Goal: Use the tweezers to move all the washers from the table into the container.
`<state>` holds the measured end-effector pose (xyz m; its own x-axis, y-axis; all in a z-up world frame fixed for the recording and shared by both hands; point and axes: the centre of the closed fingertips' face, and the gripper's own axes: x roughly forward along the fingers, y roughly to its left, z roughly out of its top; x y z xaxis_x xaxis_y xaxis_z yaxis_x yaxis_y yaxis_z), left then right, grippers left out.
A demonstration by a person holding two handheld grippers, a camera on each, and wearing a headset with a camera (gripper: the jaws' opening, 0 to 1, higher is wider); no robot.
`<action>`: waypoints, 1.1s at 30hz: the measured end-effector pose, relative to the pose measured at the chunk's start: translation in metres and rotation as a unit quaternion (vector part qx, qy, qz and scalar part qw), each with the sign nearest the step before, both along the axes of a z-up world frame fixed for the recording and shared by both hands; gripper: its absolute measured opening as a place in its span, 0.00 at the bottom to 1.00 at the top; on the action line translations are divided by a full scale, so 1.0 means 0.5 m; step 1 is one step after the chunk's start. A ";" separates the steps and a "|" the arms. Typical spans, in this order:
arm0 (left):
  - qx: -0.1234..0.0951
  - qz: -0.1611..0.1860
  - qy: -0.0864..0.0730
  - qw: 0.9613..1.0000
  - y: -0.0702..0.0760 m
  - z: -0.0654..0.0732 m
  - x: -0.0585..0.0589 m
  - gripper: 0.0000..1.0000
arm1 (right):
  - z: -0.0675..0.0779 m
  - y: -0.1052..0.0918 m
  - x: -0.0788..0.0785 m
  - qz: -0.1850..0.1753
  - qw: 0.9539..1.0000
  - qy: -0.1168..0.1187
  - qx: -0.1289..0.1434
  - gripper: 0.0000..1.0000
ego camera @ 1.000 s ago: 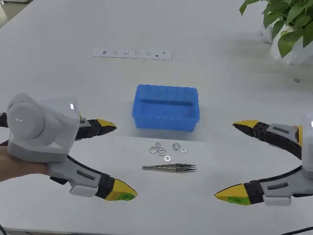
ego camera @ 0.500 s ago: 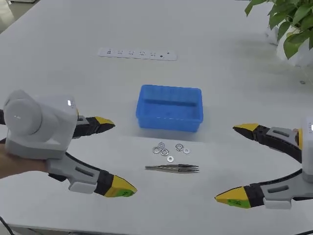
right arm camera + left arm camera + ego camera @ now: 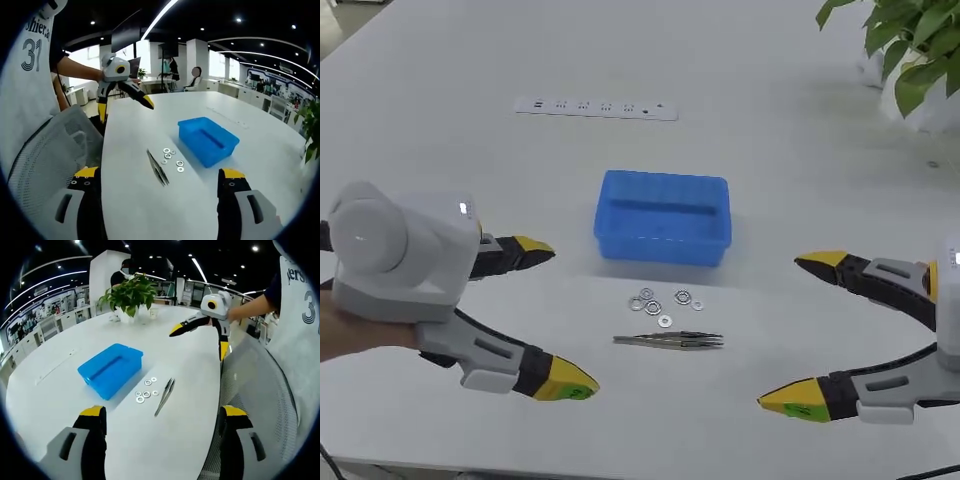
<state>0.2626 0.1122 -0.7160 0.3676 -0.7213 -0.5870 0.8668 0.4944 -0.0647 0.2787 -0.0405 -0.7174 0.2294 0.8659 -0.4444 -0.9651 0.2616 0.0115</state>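
On the white desk (image 3: 770, 150), tweezers (image 3: 668, 341) lie just near of the washers (image 3: 660, 303), a blue container (image 3: 663, 218) beyond; left tongs (image 3: 563, 319) and right tongs (image 3: 787, 332) gape wide, empty.

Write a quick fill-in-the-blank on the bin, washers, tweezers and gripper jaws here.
The bin is coloured ____. The washers lie between the tweezers and the ____. The bin holds ____ washers. The left gripper and right gripper both have their jaws ____.
Missing words: blue; bin; no; open.
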 end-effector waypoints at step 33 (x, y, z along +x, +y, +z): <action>-0.001 0.000 0.011 1.000 0.002 -0.017 0.011 0.97 | -0.009 0.006 -0.002 -0.001 1.000 0.011 -0.004 0.91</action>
